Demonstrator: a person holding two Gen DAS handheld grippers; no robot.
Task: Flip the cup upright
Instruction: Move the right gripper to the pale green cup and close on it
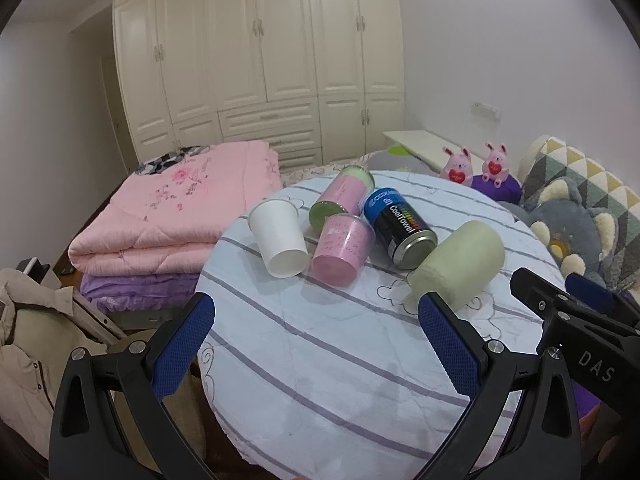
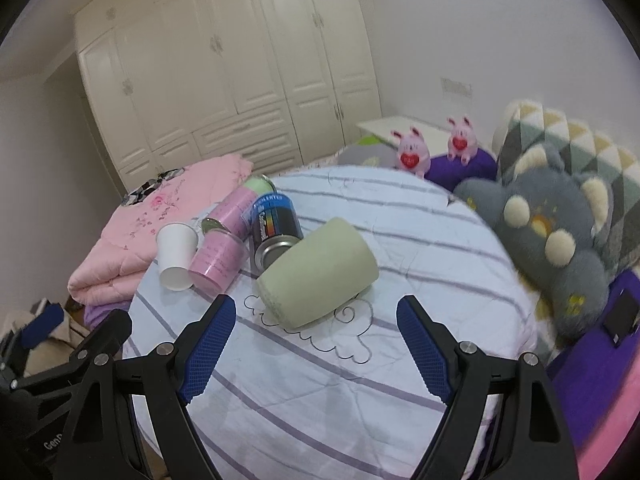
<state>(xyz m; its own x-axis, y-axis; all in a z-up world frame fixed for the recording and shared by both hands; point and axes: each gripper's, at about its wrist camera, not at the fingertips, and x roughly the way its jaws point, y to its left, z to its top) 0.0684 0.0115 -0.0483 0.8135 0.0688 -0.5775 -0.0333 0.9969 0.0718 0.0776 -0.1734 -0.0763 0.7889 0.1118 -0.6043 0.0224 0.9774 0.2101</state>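
Note:
A pale green cup [image 2: 318,270] lies on its side on the round table [image 2: 420,240] with the striped cloth, its base toward me. It also shows in the left wrist view [image 1: 460,266]. My right gripper [image 2: 316,320] is open and empty, just in front of the green cup, its blue pads to either side of the cup's near end. My left gripper [image 1: 314,316] is open and empty over the table's near left part, its right finger [image 1: 448,336] close to the green cup. The right gripper's body [image 1: 576,320] shows at the right edge of the left wrist view.
A white paper cup [image 1: 280,238], a pink cup [image 1: 342,250], a pink-and-green can [image 1: 344,196] and a blue-black can [image 1: 400,226] lie on their sides behind the green cup. Folded pink quilts [image 1: 172,216] sit left, plush toys [image 2: 552,232] right, a wardrobe [image 1: 260,52] behind.

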